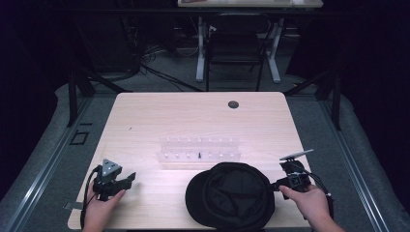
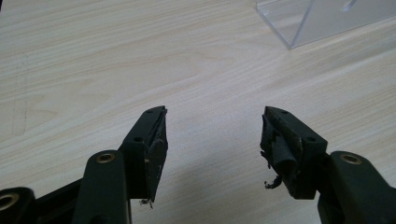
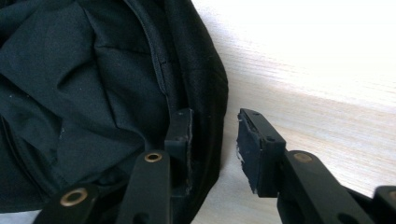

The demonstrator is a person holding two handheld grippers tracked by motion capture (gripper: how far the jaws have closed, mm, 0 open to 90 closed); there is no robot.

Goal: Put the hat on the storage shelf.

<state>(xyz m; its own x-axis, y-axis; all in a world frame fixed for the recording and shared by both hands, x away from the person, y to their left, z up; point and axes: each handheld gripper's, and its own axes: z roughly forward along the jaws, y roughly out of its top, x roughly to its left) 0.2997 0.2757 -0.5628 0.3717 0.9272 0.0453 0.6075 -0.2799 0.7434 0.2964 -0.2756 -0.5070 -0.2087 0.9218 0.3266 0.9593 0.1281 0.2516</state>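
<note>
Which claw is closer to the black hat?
Right. The right claw straddles the black hat at its rim, jaws open. The left claw hovers over bare table, well off to the hat's left.

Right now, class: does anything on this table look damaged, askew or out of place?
Yes. The black cap lies upside down, lining showing. The left hand-held gripper has frayed, peeling pads. The clear rack sits straight.

The black cap's [image 1: 232,195] near edge is cut off; the clear rack's [image 1: 199,150] pegs are too small to tell.
</note>
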